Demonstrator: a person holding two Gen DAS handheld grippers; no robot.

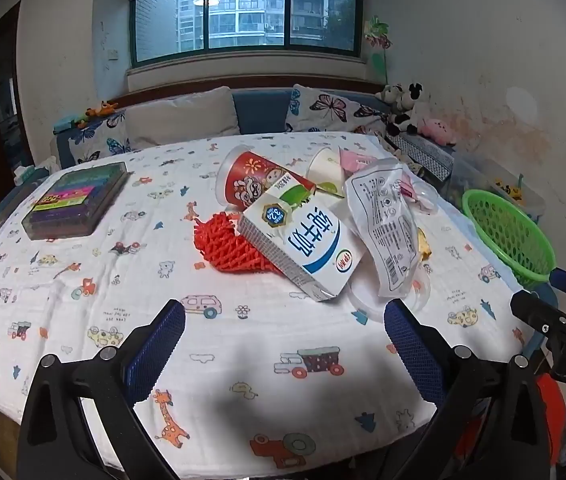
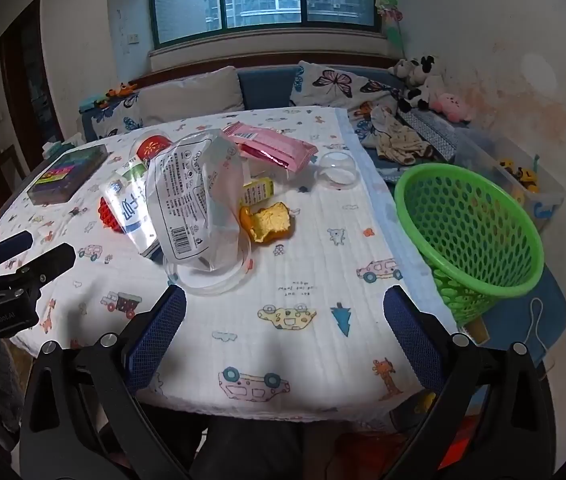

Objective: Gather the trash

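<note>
Currently, left to right:
left claw [image 1: 284, 354]: wide open, nothing between the pads, over bare bench [image 1: 83, 240] cloth
trash: milk carton [image 1: 303, 236], clear bag [image 2: 199, 196], peel [image 2: 269, 222], pink wrapper [image 2: 271, 150] piled mid-bench
right claw [image 2: 284, 350]: wide open, holding nothing
basket [image 2: 471, 236]: green, tilted, off the bench's right edge

Hidden / cut off around the trash pile

Milk carton [image 2: 129, 204] mostly behind clear plastic bag [image 2: 197, 196] in right view; red cup [image 2: 151, 147] only a sliver there. Green basket [image 1: 509, 232] cut by right gripper's arm in left view. Bag print too small to read. Orange peel [image 1: 423, 246] barely peeks out.
</note>
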